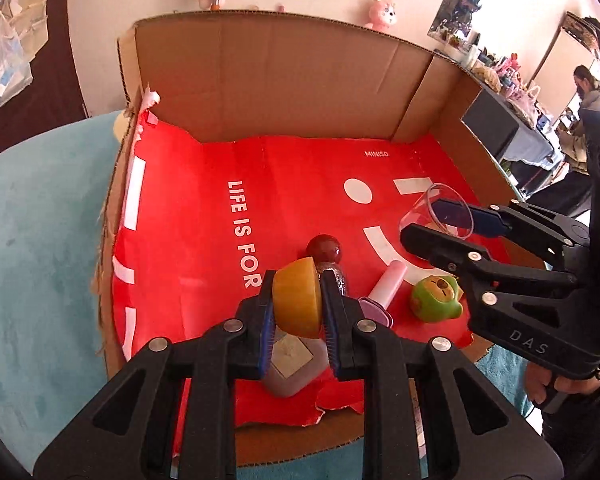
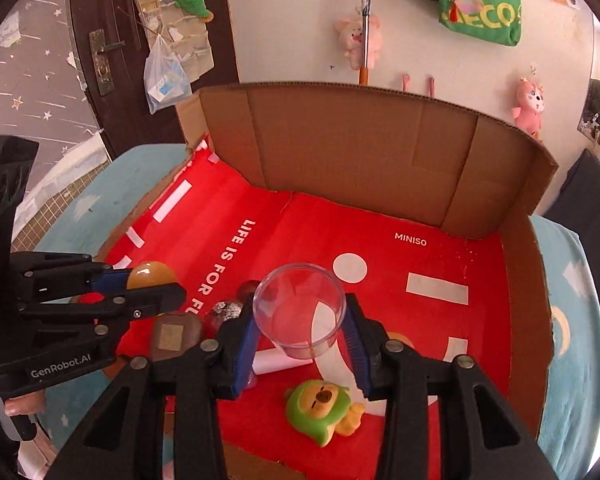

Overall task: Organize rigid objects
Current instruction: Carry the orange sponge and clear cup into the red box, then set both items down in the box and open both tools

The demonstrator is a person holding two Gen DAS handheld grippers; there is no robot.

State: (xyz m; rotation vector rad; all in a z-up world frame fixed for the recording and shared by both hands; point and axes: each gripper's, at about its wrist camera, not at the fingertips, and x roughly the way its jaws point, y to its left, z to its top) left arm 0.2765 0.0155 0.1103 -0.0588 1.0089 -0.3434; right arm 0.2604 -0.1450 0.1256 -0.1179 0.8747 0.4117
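My left gripper [image 1: 297,308] is shut on a yellow-orange half-round bowl [image 1: 296,298] and holds it above the red MINISO sheet [image 1: 204,220] in the cardboard box; it also shows in the right wrist view [image 2: 150,274]. My right gripper [image 2: 300,330] is shut on a clear plastic cup [image 2: 299,310], open end facing the camera, held above the sheet; it shows at the right of the left wrist view [image 1: 444,210]. On the sheet lie a green duck toy [image 2: 320,408], a pink-white tube [image 1: 386,286], a glittery bottle with a dark red ball cap [image 1: 324,250] and a brownish block [image 2: 174,338].
The cardboard box [image 2: 360,152] has tall walls at the back and right and a low left side. It rests on a light blue cloth [image 1: 40,220]. Plush toys hang on the wall behind. A dark door [image 2: 100,40] stands at the left.
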